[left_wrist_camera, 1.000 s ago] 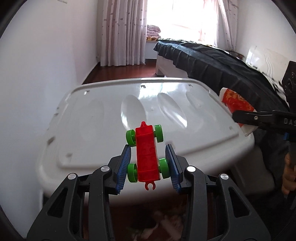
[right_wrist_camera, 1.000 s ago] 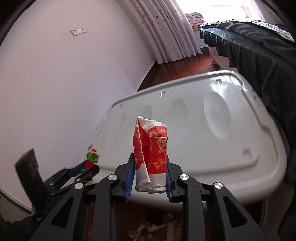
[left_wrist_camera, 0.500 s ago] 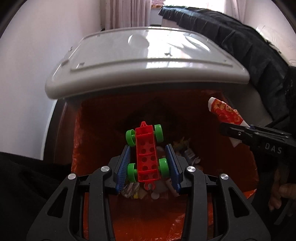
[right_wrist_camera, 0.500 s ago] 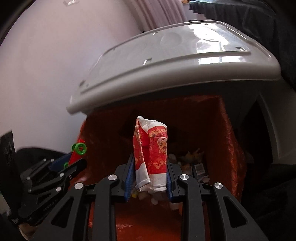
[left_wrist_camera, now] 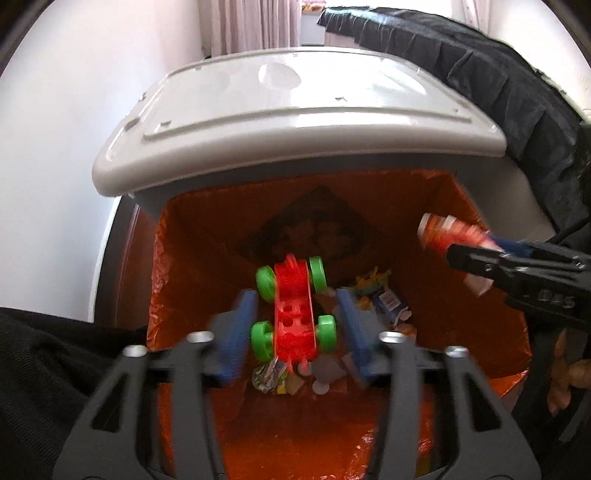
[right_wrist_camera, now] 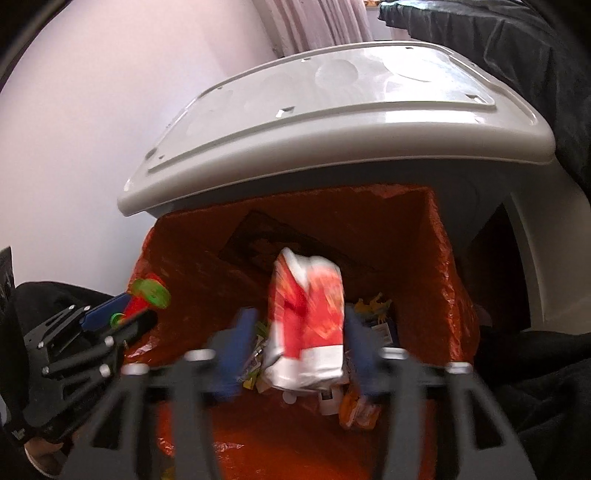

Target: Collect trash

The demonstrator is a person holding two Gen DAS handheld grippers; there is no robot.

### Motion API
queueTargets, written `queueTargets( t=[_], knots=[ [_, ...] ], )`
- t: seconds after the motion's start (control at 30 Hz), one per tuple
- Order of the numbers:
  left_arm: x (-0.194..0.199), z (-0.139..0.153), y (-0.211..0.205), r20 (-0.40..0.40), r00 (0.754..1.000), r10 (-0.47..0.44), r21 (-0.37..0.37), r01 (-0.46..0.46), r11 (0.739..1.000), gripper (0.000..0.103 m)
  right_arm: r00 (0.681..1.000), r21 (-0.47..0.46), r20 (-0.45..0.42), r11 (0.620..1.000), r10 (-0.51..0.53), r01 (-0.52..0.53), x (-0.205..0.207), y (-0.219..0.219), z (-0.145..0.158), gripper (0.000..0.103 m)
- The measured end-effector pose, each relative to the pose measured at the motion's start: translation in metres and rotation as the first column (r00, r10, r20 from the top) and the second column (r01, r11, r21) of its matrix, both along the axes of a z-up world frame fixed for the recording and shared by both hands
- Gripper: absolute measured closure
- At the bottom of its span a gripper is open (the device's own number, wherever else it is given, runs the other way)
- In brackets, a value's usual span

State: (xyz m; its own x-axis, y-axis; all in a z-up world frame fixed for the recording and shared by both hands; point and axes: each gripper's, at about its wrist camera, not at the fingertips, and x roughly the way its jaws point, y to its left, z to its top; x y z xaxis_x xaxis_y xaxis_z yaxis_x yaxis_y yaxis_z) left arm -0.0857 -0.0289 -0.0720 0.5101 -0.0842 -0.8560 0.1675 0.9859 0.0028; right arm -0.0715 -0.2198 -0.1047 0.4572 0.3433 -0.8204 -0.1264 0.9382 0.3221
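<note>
A plain white wall (left_wrist_camera: 74, 155) runs along my left. Far ahead, pale curtains (left_wrist_camera: 251, 22) hang by a bright window. On my right, a dark rumpled cover (left_wrist_camera: 480, 74) drapes what seems to be a bed. Daylight glares off the pale surfaces nearby.

glossy plastic lid (left_wrist_camera: 295, 110), crinkly shiny orange bag liner (left_wrist_camera: 184, 229) — smooth plastic toy car (left_wrist_camera: 294, 314).

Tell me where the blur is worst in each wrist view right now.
Left wrist view: the blue pads smear sideways, the toy car is only slightly soft, and the bin lid stays crisp. Right wrist view: the red packet and pads are heavily streaked; glare whitens the lid.
</note>
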Motion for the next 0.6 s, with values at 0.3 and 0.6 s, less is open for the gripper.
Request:
queueTargets(
  t=[0.3, 0.6],
  knots=[
    [0.001, -0.002, 0.002, -0.001, 1.000, 0.000, 0.006, 0.000, 1.000, 0.029, 0.997, 0.038, 0.032, 0.997, -0.075, 0.074, 0.000, -0.017, 0.008, 0.039],
    [0.004, 0.002, 0.010, 0.003, 0.999, 0.044, -0.062, -0.044, 0.997, 0.022, 0.985, 0.012, 0.051, 0.986, -0.166, 0.166, 0.003, -0.028, 0.010, 0.010]
  ],
)
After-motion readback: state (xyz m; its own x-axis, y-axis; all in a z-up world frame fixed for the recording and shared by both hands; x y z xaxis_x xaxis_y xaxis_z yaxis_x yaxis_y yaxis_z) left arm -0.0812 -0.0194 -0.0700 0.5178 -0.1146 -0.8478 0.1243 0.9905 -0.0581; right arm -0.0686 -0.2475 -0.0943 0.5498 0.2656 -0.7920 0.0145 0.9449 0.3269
